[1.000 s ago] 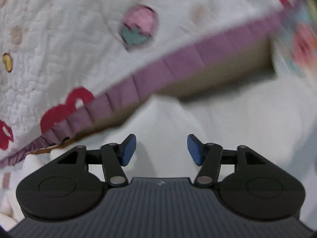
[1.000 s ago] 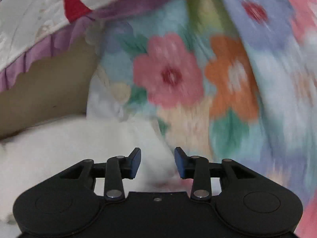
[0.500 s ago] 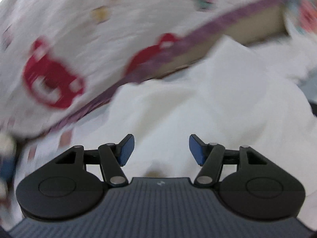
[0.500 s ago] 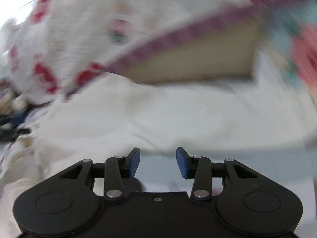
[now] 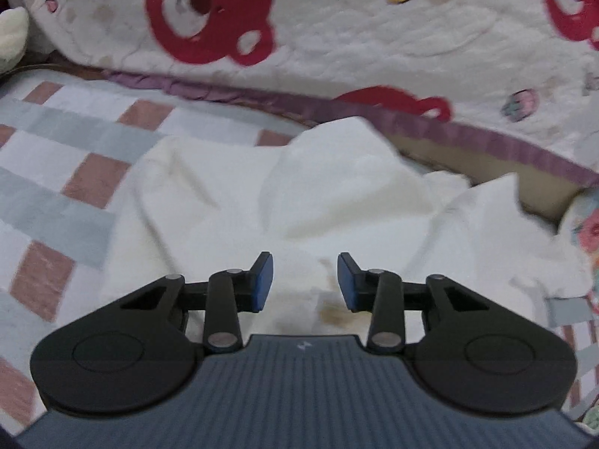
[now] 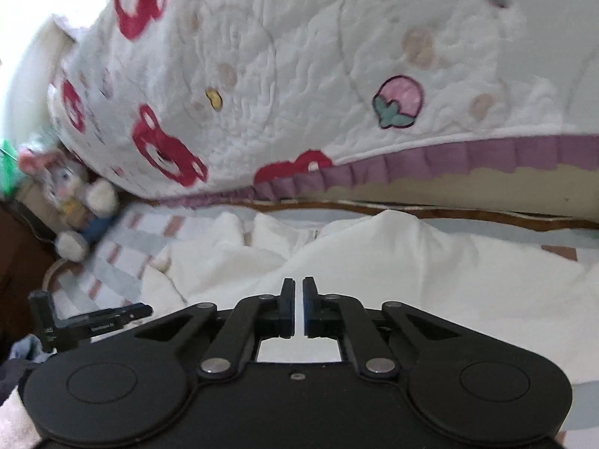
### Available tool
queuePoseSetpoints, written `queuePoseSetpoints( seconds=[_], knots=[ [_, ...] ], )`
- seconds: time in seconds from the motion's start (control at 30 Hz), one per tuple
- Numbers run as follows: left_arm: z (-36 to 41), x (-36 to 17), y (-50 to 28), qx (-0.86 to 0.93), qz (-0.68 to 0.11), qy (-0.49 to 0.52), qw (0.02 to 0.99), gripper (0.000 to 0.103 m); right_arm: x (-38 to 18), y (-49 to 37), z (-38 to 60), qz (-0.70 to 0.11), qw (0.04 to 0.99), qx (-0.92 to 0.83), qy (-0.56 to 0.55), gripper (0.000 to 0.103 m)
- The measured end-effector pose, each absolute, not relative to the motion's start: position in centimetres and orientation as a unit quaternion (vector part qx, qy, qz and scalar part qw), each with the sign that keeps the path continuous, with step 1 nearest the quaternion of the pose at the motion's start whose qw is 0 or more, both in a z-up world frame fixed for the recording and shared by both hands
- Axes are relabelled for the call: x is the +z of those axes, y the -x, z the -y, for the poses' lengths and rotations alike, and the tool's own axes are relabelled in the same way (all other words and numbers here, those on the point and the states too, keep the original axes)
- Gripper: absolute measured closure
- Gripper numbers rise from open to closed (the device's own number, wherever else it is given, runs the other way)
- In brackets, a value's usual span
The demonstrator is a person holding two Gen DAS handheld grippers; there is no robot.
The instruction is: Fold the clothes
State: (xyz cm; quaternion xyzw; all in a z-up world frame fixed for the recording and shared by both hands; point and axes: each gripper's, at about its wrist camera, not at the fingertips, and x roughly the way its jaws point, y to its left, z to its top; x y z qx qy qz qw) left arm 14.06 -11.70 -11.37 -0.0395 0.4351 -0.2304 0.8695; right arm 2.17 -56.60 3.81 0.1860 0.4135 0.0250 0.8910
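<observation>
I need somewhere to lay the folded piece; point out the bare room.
Free: the checked sheet, between the white garment and the quilt's purple frill. Crowded: the far corner by the stuffed rabbit, and the side by the floral fabric.

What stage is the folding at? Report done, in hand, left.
Done: nothing visibly folded; the white garment lies rumpled on the checked sheet, below the quilt.
In hand: the left claw is closing over the garment, pads not yet pressing it. The right claw is closing to a thin gap over it; whether cloth is pinched is unclear.
Left: spread it flat, then every fold.
</observation>
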Motion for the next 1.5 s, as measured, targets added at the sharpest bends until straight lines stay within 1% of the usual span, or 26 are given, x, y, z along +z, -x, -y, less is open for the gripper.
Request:
queuePoseSetpoints(
  seconds=[0.13,0.23,0.3,0.4,0.43,0.5,0.57,0.63,0.7,0.77,0.87,0.97,1.03,1.23,1.3,1.37,1.43,1.5],
  knots=[
    [10.4,-11.2,-17.9,-0.186,-0.429,0.036,0.883,0.065,3.3,-6.5,54.5,-0.453,0.882,-0.014,-0.129,0.092],
    [10.1,-10.8,-19.2,-0.17,-0.399,0.007,0.901,0.062,2.0,-9.2,53.3,-0.477,0.873,-0.032,-0.097,0.091],
    [10.0,-11.2,-18.9,-0.174,-0.388,-0.002,0.905,0.061,1.0,-10.3,52.7,-0.494,0.865,-0.029,-0.08,0.082],
    [9.5,-12.7,-18.6,-0.2,-0.409,0.037,0.889,0.06,-0.1,-10.8,52.4,-0.506,0.861,-0.01,-0.055,0.077],
    [9.5,-13.1,-18.4,-0.211,-0.413,0.045,0.885,0.06,-0.3,-11.0,52.8,-0.503,0.863,-0.009,-0.052,0.076],
    [10.0,-13.4,-18.3,-0.223,-0.409,0.038,0.884,0.06,-0.9,-11.6,53.9,-0.499,0.865,-0.019,-0.056,0.065],
    [10.7,-13.2,-18.1,-0.236,-0.393,0.023,0.889,0.058,-1.4,-12.2,55.1,-0.493,0.867,-0.035,-0.061,0.058],
    [11.5,-13.1,-18.1,-0.247,-0.371,0.009,0.895,0.053,-1.8,-12.9,56.5,-0.482,0.872,-0.056,-0.066,0.053],
    [12.2,-13.2,-18.1,-0.253,-0.367,0.002,0.895,0.053,-2.2,-13.5,57.6,-0.467,0.878,-0.066,-0.079,0.046],
    [12.9,-13.3,-18.0,-0.258,-0.367,-0.003,0.894,0.052,-3.0,-14.3,58.5,-0.46,0.881,-0.066,-0.093,0.042],
    [13.3,-13.7,-17.2,-0.265,-0.364,-0.012,0.893,0.052,-4.7,-15.3,59.1,-0.468,0.875,-0.072,-0.1,0.042],
    [13.7,-14.0,-16.5,-0.267,-0.351,-0.042,0.896,0.052,-6.1,-15.7,59.2,-0.477,0.869,-0.054,-0.122,0.042],
    [14.1,-14.2,-16.5,-0.269,-0.347,-0.048,0.897,0.051,-6.5,-15.7,59.1,-0.479,0.867,-0.044,-0.13,0.042],
    [15.4,-14.9,-15.9,-0.28,-0.352,-0.061,0.891,0.05,-8.5,-16.8,60.1,-0.484,0.864,-0.067,-0.118,0.041],
    [15.9,-14.8,-15.4,-0.282,-0.349,-0.076,0.891,0.05,-10.4,-17.0,60.6,-0.512,0.846,-0.062,-0.135,0.035],
    [16.2,-14.5,-15.0,-0.285,-0.341,-0.09,0.891,0.049,-12.5,-16.8,60.9,-0.549,0.82,-0.044,-0.152,0.035],
    [16.6,-13.9,-14.8,-0.286,-0.33,-0.102,0.894,0.045,-14.7,-15.6,60.2,-0.586,0.797,-0.01,-0.147,0.035],
    [16.8,-13.6,-14.9,-0.289,-0.323,-0.106,0.895,0.044,-15.4,-14.1,59.3,-0.583,0.802,0.011,-0.13,0.035]
  ],
)
